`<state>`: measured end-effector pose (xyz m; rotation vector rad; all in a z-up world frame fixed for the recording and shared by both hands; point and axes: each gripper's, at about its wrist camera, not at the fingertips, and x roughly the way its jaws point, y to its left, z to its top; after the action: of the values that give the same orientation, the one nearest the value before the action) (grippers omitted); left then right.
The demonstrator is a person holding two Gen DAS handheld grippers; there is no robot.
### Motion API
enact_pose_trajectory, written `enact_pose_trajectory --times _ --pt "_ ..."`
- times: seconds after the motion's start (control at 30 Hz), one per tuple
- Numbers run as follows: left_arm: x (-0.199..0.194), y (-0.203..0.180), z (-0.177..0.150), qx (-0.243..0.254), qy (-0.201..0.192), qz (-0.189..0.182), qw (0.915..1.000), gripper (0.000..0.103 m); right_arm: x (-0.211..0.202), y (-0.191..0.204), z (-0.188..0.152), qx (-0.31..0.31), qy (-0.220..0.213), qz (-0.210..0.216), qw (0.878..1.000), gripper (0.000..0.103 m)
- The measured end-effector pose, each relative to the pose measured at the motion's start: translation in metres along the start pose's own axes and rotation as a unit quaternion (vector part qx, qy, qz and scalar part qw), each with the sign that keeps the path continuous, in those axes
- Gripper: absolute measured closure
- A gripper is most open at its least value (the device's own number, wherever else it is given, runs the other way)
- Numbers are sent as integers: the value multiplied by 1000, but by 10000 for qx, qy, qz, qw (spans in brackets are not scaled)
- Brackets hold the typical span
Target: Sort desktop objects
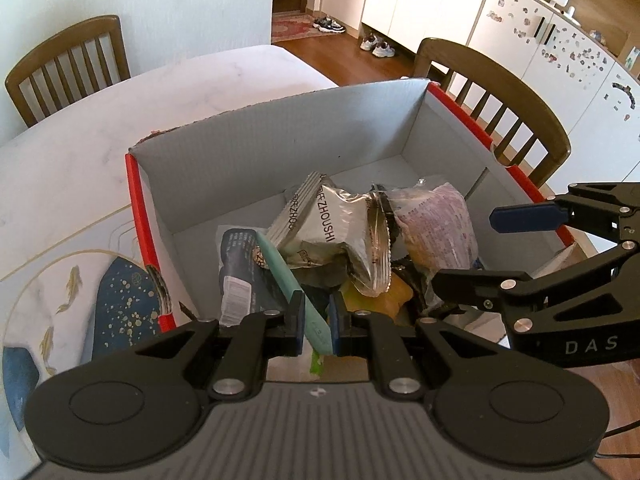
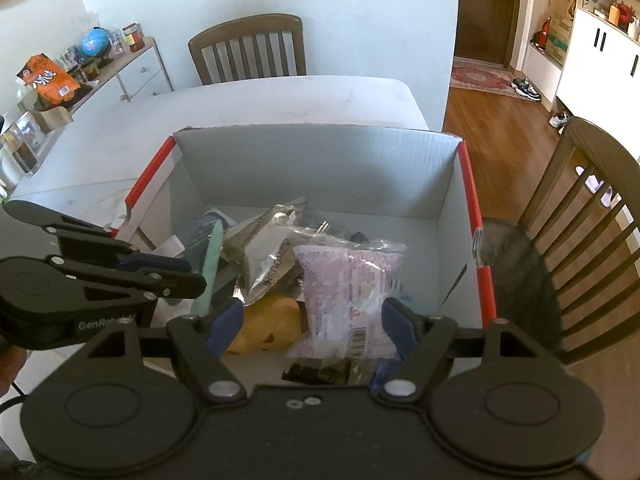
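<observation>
A grey cardboard box (image 1: 140, 208) (image 2: 472, 200) with red rims stands on the white table. It holds a silver packet (image 1: 320, 224) (image 2: 268, 264), a purple packet (image 1: 436, 220) (image 2: 344, 292), a yellow thing (image 1: 384, 296) (image 2: 272, 320) and a dark blue packet (image 1: 240, 264). My left gripper (image 1: 318, 324) (image 2: 196, 276) is shut on a thin teal stick (image 1: 280, 268) (image 2: 210, 268) over the box's near left part. My right gripper (image 2: 312, 316) (image 1: 488, 252) hangs open over the purple packet, its pads not pressing on it.
Wooden chairs stand at the table's far side (image 1: 68, 64) (image 2: 248, 48) and right side (image 1: 492, 92) (image 2: 580, 220). A placemat with a fish pattern (image 1: 80, 300) lies left of the box. A sideboard (image 2: 132, 68) crowded with things is at the back left.
</observation>
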<state>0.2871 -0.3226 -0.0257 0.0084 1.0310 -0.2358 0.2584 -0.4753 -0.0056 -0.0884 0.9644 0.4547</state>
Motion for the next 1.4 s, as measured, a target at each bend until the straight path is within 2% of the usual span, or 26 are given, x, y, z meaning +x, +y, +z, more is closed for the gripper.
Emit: enact_pose_trajectory --times 0.2,0.4,0.43,0.5,0.53,0.57,0.8,0.87,1.1,1.27,1.4 --pt "-10 1 -5 -21 -77 -2 10000 92 -11 3 -4 -6 -115 -1 9999 27" --pt "-20 5 -9 -83 -152 -2 9999 80 -20 6 -6 -51 -187 78 9998 26" --pt "-22 6 -10 -87 -177 -4 9998 76 -21 7 -6 -55 -202 91 9997 26" --pt "-28 6 -12 -102 -237 2 9997 61 -25 9 -7 -73 -243 151 9996 25" --pt "-32 6 -13 -112 -300 28 9995 38 -27 10 -8 -90 -267 181 9994 24" --pt "-36 7 -14 -111 -372 43 9992 27 -29 12 -8 -112 -293 210 9993 24" --pt "-55 6 -17 -47 -576 13 9983 26 -46 21 -10 -255 -507 347 9978 17" --pt "-58 8 -20 -50 -582 19 9983 20 -50 22 -11 -242 -558 346 9975 16" --pt "-61 11 -26 -65 -513 -5 9987 16 -58 23 -18 -174 -658 361 9970 11" --pt "-65 12 -34 -69 -526 66 9986 2 -62 22 -25 -24 -726 347 9968 10" --pt "-72 13 -40 -63 -611 116 9980 2 -64 23 -33 79 -746 327 9966 10"
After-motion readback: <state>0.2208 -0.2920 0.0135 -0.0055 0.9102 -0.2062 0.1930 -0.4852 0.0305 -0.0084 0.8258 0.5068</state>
